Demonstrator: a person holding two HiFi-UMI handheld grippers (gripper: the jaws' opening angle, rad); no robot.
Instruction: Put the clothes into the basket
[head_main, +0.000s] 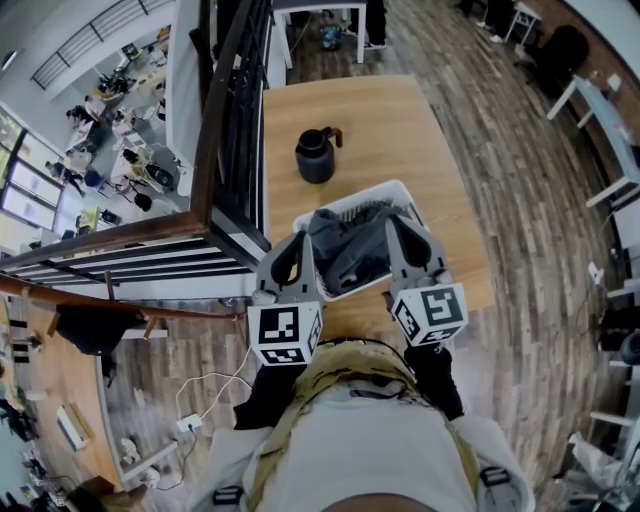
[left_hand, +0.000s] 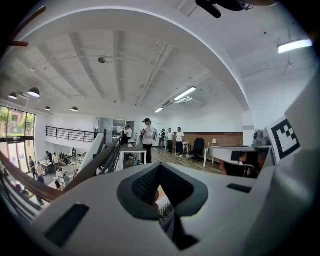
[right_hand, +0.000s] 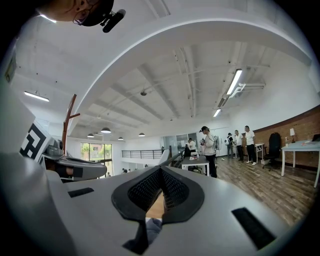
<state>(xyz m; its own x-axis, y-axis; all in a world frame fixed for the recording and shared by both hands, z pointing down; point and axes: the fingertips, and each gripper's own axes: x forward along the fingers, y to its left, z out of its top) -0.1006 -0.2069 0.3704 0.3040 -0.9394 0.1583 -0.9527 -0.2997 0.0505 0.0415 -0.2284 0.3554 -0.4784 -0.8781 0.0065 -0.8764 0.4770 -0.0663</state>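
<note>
A white lattice basket (head_main: 345, 203) stands near the front edge of the wooden table (head_main: 400, 130), filled with dark grey clothes (head_main: 350, 248). My left gripper (head_main: 298, 243) is raised at the basket's left front corner and my right gripper (head_main: 396, 226) at its right front side, both just above it. In the left gripper view the left gripper (left_hand: 160, 167) has its pads together with nothing held; a bit of basket and grey cloth (left_hand: 171, 223) shows below. In the right gripper view the right gripper (right_hand: 160, 172) looks shut and empty, with grey cloth (right_hand: 152, 228) under it.
A black jug (head_main: 316, 155) stands on the table beyond the basket. A dark railing (head_main: 225, 130) runs along the table's left edge, with a drop to a lower floor. Several people (right_hand: 209, 150) stand by desks far ahead.
</note>
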